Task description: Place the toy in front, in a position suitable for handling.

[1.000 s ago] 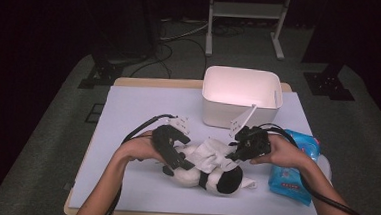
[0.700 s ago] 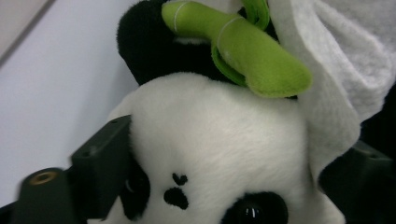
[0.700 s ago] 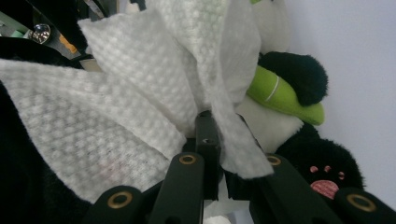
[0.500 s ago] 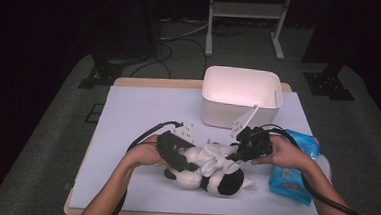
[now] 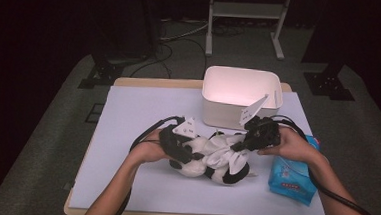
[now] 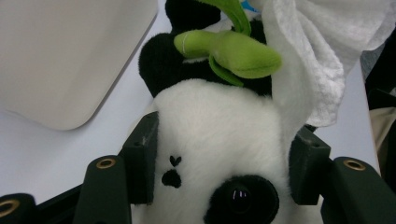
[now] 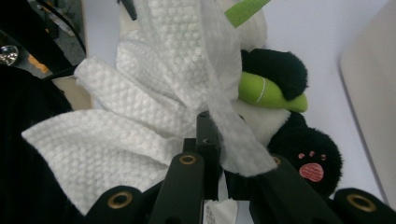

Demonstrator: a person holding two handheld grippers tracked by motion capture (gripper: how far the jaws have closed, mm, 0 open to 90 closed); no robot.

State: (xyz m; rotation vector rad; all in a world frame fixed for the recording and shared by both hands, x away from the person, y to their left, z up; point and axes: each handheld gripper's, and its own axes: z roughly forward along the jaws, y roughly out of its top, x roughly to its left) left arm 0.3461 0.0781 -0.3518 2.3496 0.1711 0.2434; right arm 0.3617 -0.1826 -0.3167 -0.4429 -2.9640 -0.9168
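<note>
Panda clamped, wipe pinched.

Your left gripper (image 5: 188, 152) has its jaws spread wide around the plush panda's (image 6: 219, 140) head, pads pressing both sides; the toy lies on the table (image 5: 143, 114) in front of the white bin (image 5: 239, 93). Your right gripper (image 5: 241, 144) is closed down to a narrow pinch on a white wipe (image 7: 154, 102), draped over the panda's body. A blue wipe pack (image 5: 292, 176) sits just right of your right hand.
</note>
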